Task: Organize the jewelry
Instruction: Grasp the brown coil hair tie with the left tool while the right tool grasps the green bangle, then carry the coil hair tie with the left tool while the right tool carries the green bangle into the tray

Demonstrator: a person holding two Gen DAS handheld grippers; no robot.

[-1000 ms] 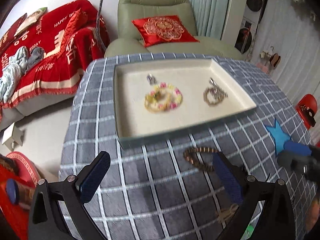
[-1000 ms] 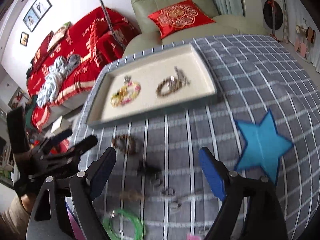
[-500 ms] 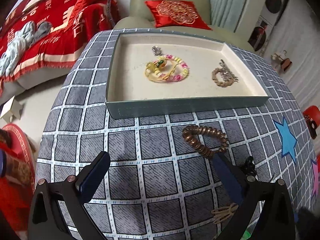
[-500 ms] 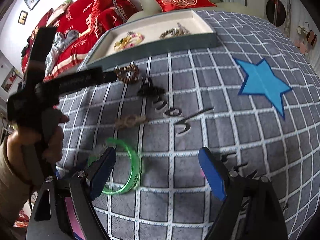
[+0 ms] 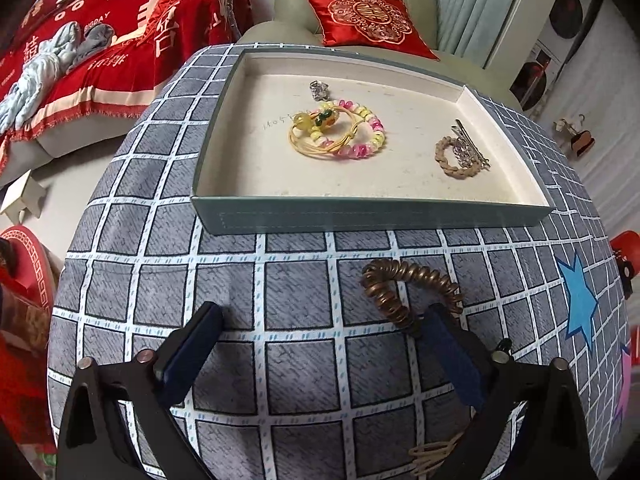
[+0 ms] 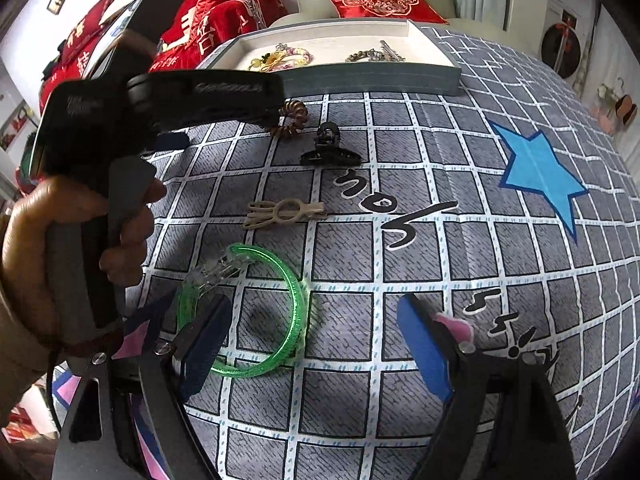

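- While both grippers hang tilted down over the checked tabletop (image 5: 304, 280), the left gripper (image 5: 320, 344) has its fingers wide apart with nothing between them.
- Its right finger (image 5: 452, 356) sits at the near end of a brown coil bracelet (image 5: 404, 284), which lies on the cloth just in front of the tray (image 5: 360, 216); I cannot tell whether they touch.
- Inside the tray lie a yellow-and-pink bead bracelet (image 5: 340, 132), a small silver piece (image 5: 320, 90) behind it, and to the right a braided bracelet (image 5: 456, 158) with a silver clip (image 5: 470, 144) on it.
- The right gripper (image 6: 312, 344) also has its fingers spread, empty, over a green bangle (image 6: 280, 312); its left finger (image 6: 204, 344) covers part of the ring.
- Beyond the bangle lie a beige clip (image 6: 284, 212), then a black claw clip (image 6: 330, 150), then the coil bracelet.
- A hand (image 6: 68, 248) holds the left gripper's handle on the left.
- A blue star (image 6: 540, 176) marks the cloth to the right.
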